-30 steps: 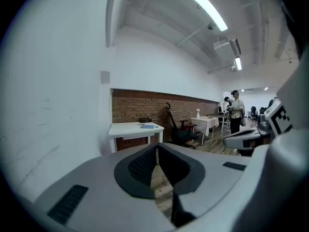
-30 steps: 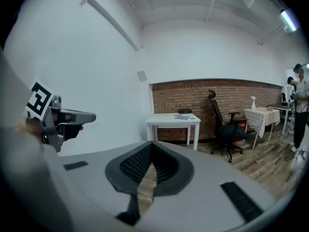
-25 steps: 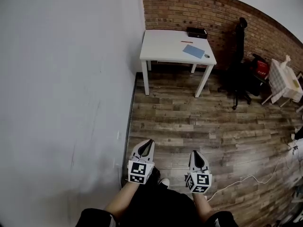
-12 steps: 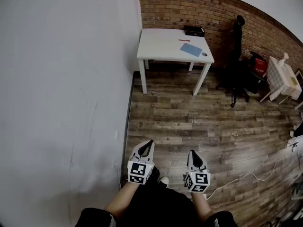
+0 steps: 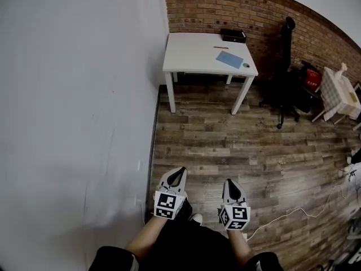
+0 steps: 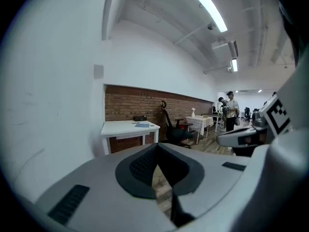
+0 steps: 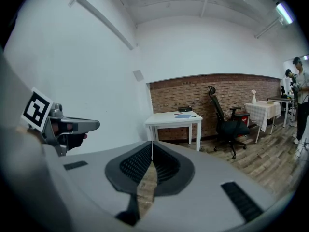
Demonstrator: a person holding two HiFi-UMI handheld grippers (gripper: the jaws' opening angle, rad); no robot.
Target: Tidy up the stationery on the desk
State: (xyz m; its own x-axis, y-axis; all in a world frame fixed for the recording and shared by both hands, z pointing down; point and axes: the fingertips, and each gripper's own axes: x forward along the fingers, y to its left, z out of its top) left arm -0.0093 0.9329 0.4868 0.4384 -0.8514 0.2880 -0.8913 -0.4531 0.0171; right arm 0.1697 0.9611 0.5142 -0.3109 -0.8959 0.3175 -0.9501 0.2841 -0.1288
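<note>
A stretch of wooden floor (image 5: pixel 237 145) separates the person from the white desk (image 5: pixel 192 55), which stands straight ahead against the brick wall (image 5: pixel 225 7), well apart from both tools, its long side running across the line of approach. A black office chair (image 5: pixel 285 89) stands just to the desk's right.

The left gripper (image 5: pixel 180 170) and the right gripper (image 5: pixel 228 182) are carried low and side by side, both pointing toward the desk. Each has its jaws pressed together with nothing held between them.

The stationery sits on the right half of the desktop. A black tray (image 5: pixel 233 36) stands at the back edge by the wall. A blue notebook (image 5: pixel 230 59) lies at a slant near the right edge, a red pen (image 5: pixel 220 47) lies crosswise behind it, and a small dark object (image 5: pixel 246 66), too small to identify, rests at the front right corner. By that layout the right gripper looks likely to arrive nearer the items.

Compared with a second ago, little differs: the desk has drifted slightly left in the head view, and the grippers keep the same low carry.
</note>
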